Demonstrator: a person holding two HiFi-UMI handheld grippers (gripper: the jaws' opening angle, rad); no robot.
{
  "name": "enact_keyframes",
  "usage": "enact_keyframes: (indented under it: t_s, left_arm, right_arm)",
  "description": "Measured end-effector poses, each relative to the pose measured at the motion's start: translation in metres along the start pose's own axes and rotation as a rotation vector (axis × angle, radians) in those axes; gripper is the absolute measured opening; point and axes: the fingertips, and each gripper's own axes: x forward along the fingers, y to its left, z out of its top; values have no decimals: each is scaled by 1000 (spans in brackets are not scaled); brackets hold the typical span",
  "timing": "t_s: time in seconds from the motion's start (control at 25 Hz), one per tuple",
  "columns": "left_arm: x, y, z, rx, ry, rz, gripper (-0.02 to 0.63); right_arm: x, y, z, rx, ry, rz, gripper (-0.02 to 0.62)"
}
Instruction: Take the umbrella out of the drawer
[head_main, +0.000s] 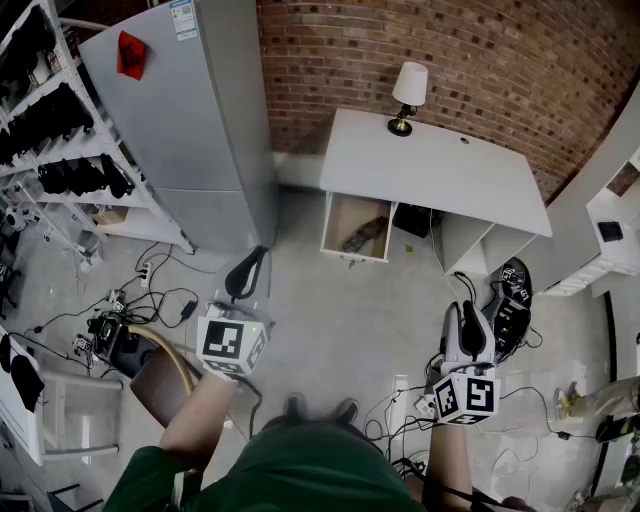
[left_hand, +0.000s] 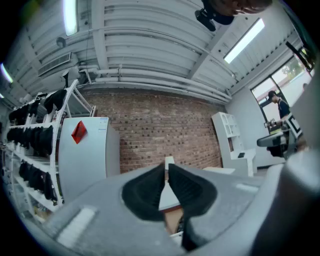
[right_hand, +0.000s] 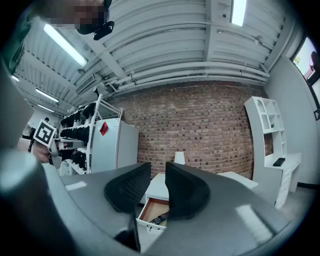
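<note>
Brick fills the far wall (head_main: 430, 50), red-brown from side to side, and grey concrete floor (head_main: 330, 300) runs from it back to my feet. Against the wall on the left stands a tall grey cabinet (head_main: 190, 120) with a red sticker (head_main: 130, 55) near its top. A rack of shelves (head_main: 60, 130) loaded with dark things stands beside it. To the right of the cabinet sits a white desk (head_main: 440, 170).

Under the desk's left end a drawer (head_main: 345, 212) is pulled out, its brown bottom showing. Loose cables (head_main: 160, 300) trail over the floor at my left.

I hold both claws level in front of me, pointing toward the desk and well apart from it. My left claw (left_hand: 166, 166) is closed — the two black pads stand tip to tip with nothing in them. My right claw (right_hand: 157, 167) is a little ajar, with a narrow gap between its pads and nothing in that gap either.

The umbrella (head_main: 366, 235) — dark and folded — lies inside the open drawer toward its right side, far from both claws. A small lamp (head_main: 408, 95) with a white shade stands on the desk's back edge.
</note>
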Motion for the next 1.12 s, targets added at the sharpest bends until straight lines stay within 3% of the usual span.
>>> enact_keyframes:
  t_s: [0.32, 0.6, 0.68, 1.12]
  left_arm:
    - [1, -10, -2, 2, 7, 0, 41]
    - [4, -25, -19, -30, 56, 11, 203]
    - [6, -37, -23, -29, 72, 8, 210]
    - [12, -85, -28, 26, 111, 47, 212]
  right_arm:
    - [-6, -10, -2, -16, -11, 14, 91]
    - [-4, -32, -3, -20, 4, 17, 109]
    - [-4, -41, -4, -19, 3, 31, 135]
    - [4, -86, -27, 40, 1, 89, 137]
